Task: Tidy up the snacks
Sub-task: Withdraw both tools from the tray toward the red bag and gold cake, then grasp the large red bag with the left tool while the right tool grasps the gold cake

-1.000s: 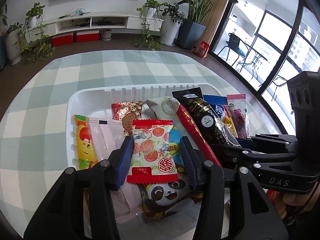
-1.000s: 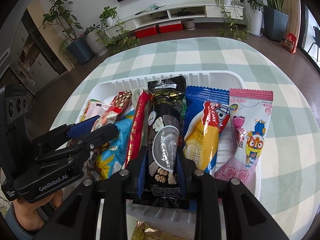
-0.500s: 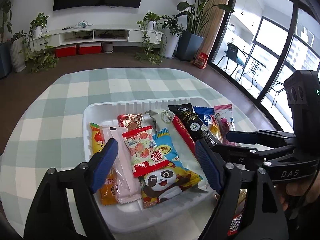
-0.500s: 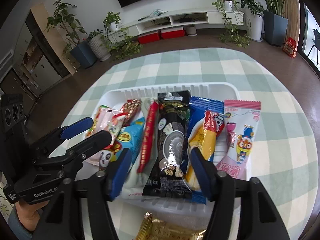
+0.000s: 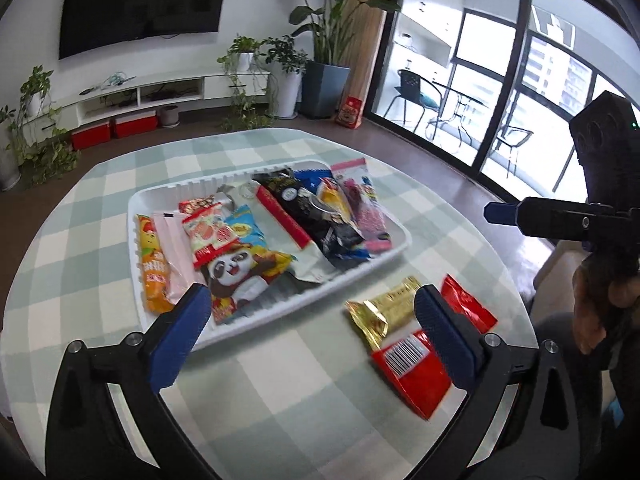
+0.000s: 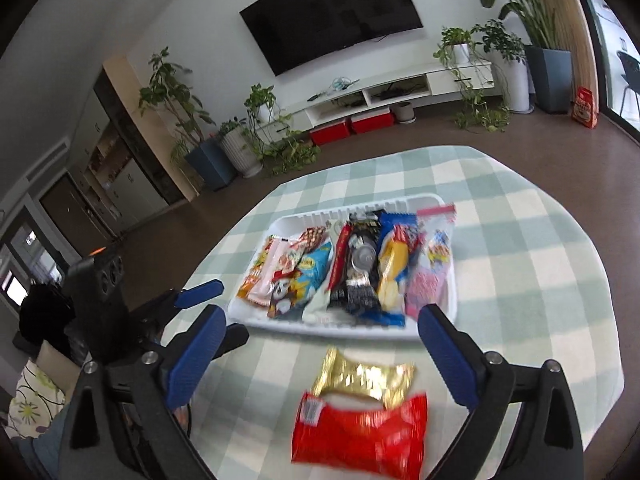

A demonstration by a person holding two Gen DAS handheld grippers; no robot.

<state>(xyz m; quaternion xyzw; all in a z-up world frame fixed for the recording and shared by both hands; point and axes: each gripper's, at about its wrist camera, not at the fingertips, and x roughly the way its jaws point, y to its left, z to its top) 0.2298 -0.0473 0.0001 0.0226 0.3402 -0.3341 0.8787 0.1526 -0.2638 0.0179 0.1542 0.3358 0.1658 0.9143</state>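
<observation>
With both the left gripper (image 5: pixel 312 316) and right gripper (image 6: pixel 320 336) spread wide and empty, go for the crinkled gold foil packet (image 6: pixel 362 376) just short of the white plastic tray (image 6: pixel 404 330), pinching its flat middle, not the red packet (image 6: pixel 360 436) touching it.

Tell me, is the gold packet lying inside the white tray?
No, the gold packet lies on the checked cloth, outside the white tray and near its front rim.
</observation>
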